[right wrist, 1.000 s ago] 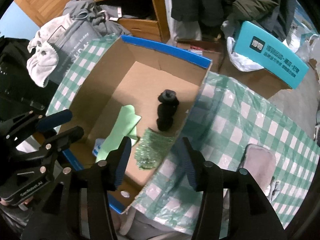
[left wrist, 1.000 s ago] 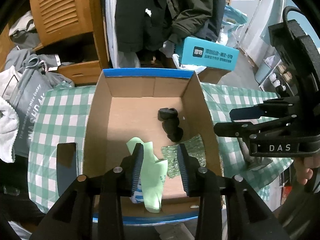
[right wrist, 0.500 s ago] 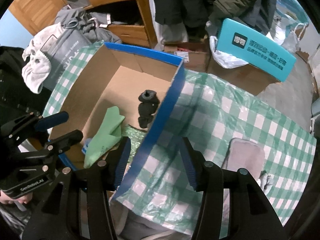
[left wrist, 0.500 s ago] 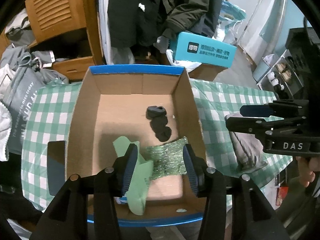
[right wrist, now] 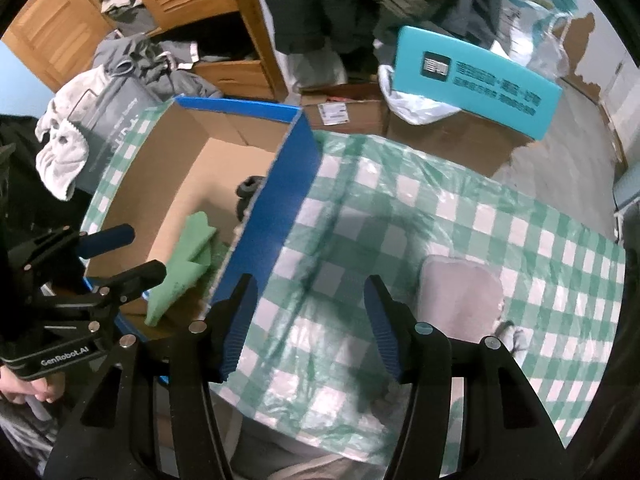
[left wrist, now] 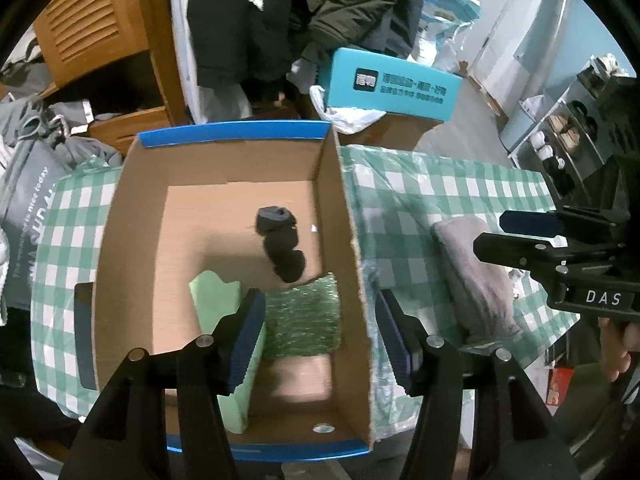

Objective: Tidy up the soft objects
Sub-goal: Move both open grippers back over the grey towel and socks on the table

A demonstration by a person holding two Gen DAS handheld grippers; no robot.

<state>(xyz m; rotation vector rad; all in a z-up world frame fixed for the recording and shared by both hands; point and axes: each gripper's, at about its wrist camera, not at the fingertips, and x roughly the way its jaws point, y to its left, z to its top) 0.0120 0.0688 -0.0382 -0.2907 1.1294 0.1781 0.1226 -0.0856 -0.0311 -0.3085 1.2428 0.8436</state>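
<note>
On the green-checked tablecloth (right wrist: pixel 460 216) stands an open cardboard box (left wrist: pixel 132 240) with blue outer walls. From the right wrist view its blue side wall hides most of the interior: only the top of the black rolled sock (right wrist: pixel 249 187) and part of the light green cloth (right wrist: pixel 188 256) show. The left wrist view looks straight in: the black rolled sock (left wrist: pixel 282 248) lies near the middle of the floor, the sparkly green cloth (left wrist: pixel 304 316) just in front of it, touching it, against the right wall, and the light green cloth (left wrist: pixel 224 320) beside that, its near end covered by the left finger.

The left gripper (left wrist: pixel 320 334) hovers over the box's right wall, jaws opening, nothing pinched; the sparkly cloth shows between the fingers but the pads are clear of it. The right gripper (right wrist: pixel 306 328) hangs over bare tablecloth, jaws opening and empty. A folded grey cloth (right wrist: pixel 460 300) lies on the table just to its right, outside the fingers, its near end cut off by the right finger. Motion blur softens the details.
</note>
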